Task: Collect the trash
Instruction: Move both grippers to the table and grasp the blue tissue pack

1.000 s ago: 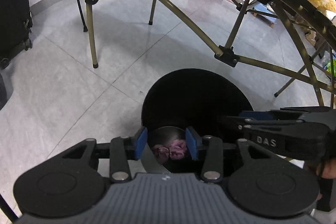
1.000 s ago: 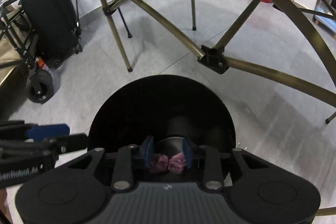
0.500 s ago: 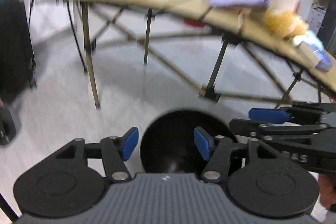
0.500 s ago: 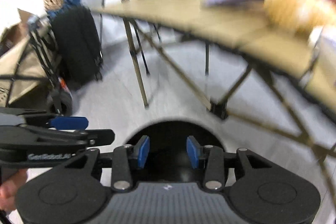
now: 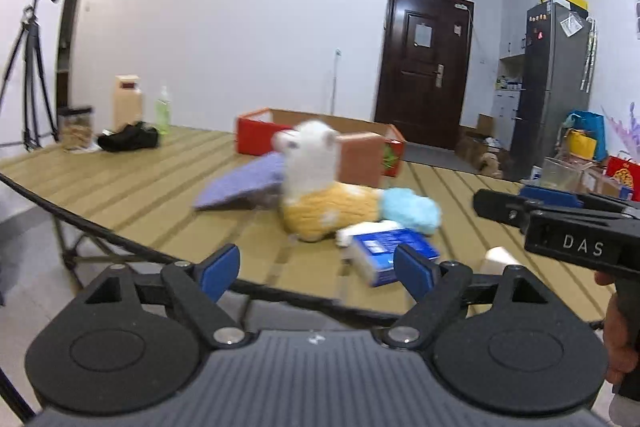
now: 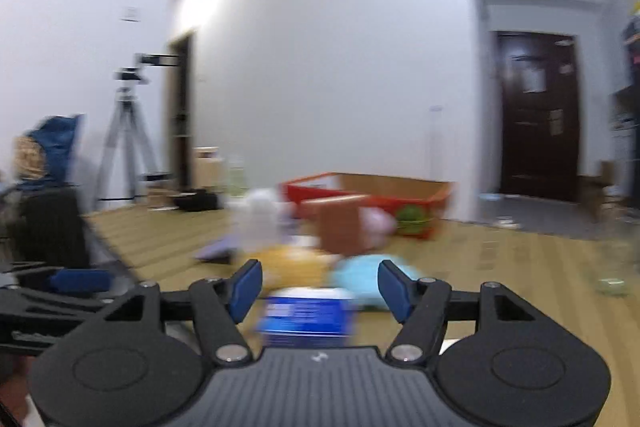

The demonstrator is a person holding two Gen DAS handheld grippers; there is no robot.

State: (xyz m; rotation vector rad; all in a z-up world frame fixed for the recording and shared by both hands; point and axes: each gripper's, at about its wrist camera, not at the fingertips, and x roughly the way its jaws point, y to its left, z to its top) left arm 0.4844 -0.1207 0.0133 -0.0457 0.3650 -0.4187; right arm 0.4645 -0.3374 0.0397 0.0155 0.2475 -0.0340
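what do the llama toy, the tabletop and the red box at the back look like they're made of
Llama toy: soft plush, going by its fuzzy white head and knit-looking yellow body. Tabletop: probably bamboo or wood slats with a matte tan finish; parallel grooves run along it. Red box: likely printed cardboard, with a plain brown inner face; blur leaves that open.
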